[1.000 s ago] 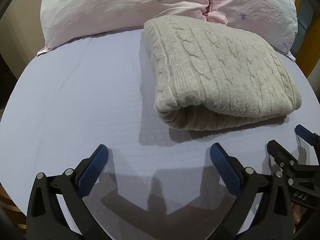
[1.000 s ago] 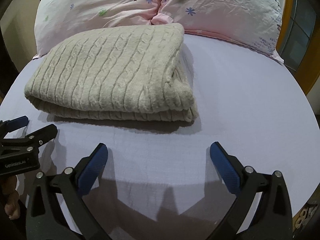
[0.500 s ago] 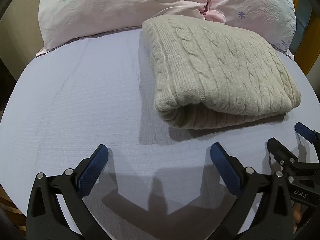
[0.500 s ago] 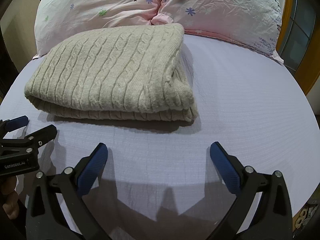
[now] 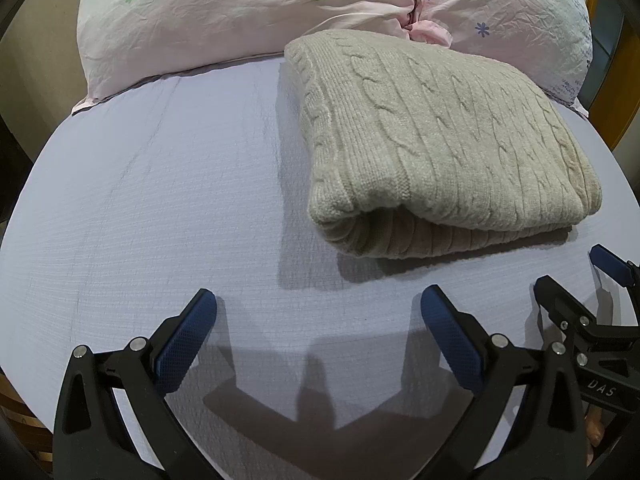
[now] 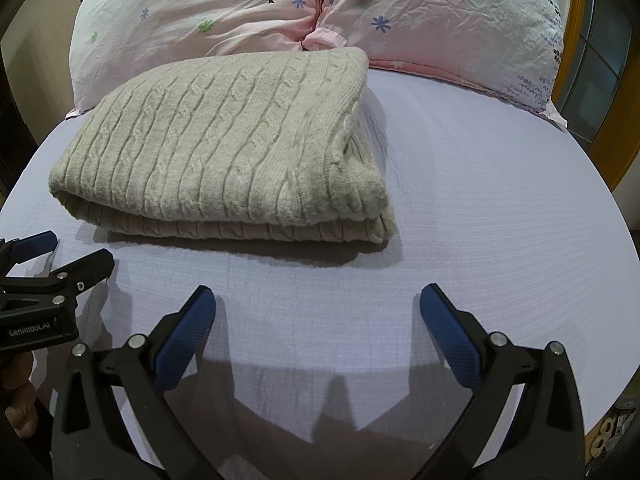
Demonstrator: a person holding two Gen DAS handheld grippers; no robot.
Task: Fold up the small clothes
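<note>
where pillows [image 6: 320, 12] end, lilac sheet [image 6: 480, 220]

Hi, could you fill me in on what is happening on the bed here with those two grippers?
A person holds a two-finger gripper in each hand over a bed with a lavender sheet. A beige cable-knit sweater lies folded into a neat rectangle near the pink floral pillows. The left gripper and the right gripper are both open and empty, hovering side by side in front of the sweater without touching it. Judging by the tidy stack, the folding looks finished or nearly so.
</note>
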